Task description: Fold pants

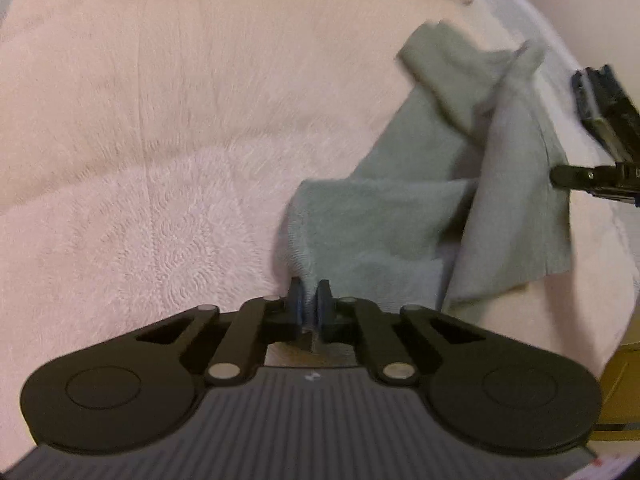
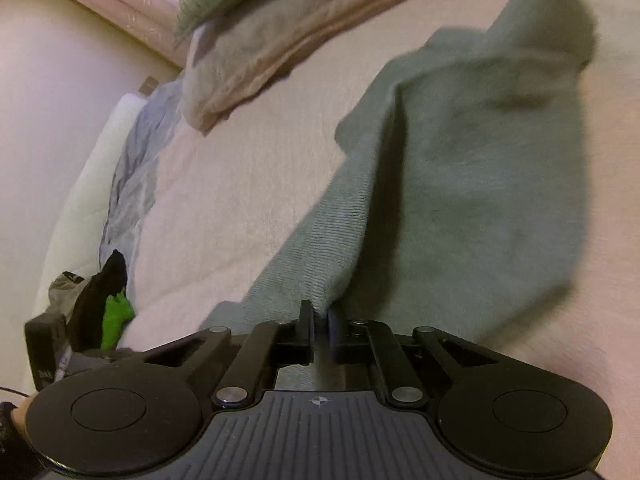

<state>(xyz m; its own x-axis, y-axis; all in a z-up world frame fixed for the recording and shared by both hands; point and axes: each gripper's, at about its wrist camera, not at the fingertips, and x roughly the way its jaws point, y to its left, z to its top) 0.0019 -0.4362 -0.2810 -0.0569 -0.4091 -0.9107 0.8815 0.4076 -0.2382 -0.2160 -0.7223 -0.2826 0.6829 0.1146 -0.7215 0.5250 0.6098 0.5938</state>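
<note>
The grey-green pants (image 1: 400,208) lie rumpled on a pink fleece blanket (image 1: 160,140), with one part raised and folded over. My left gripper (image 1: 311,298) is shut on an edge of the cloth, which bunches up between its blue pads. At the right edge of the left wrist view, the black frame of my right gripper (image 1: 604,120) shows beside the pants. In the right wrist view the pants (image 2: 460,160) stretch away up and to the right. My right gripper (image 2: 321,314) is shut on a ridge of that fabric.
A stack of beige and green bedding (image 2: 260,40) lies at the far side of the blanket. A blue-grey sheet (image 2: 132,168) and a white mattress edge (image 2: 80,184) run along the left, with black and bright green items (image 2: 116,316) near them. A cardboard box (image 1: 620,380) stands past the bed's edge.
</note>
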